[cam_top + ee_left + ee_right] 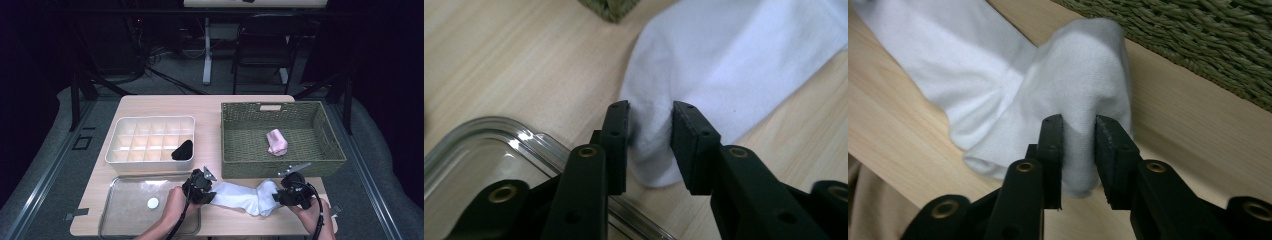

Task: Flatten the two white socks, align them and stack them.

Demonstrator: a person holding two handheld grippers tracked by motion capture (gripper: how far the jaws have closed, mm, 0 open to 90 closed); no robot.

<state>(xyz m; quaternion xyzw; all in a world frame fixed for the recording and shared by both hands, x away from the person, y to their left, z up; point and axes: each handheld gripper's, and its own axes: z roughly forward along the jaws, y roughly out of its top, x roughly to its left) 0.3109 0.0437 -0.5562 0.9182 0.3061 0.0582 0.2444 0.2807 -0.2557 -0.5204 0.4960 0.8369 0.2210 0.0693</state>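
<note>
A white sock (240,197) lies stretched across the front of the wooden table, between my two grippers. My left gripper (214,194) is at its left end. In the left gripper view the jaws (651,107) pinch a gathered bit of the sock (734,60) beside the corner of a clear tray (499,135). My right gripper (278,196) is at the sock's right end. In the right gripper view its jaws (1079,121) are shut on a raised fold of the sock (973,60), just in front of the green woven basket (1208,45).
The green woven basket (235,135) at the right holds a pink rolled sock (276,142). A white divided organiser (150,122) at the left has a black sock (182,151) in its near right cell. The clear tray (115,210) at the front left holds a small white disc (152,203).
</note>
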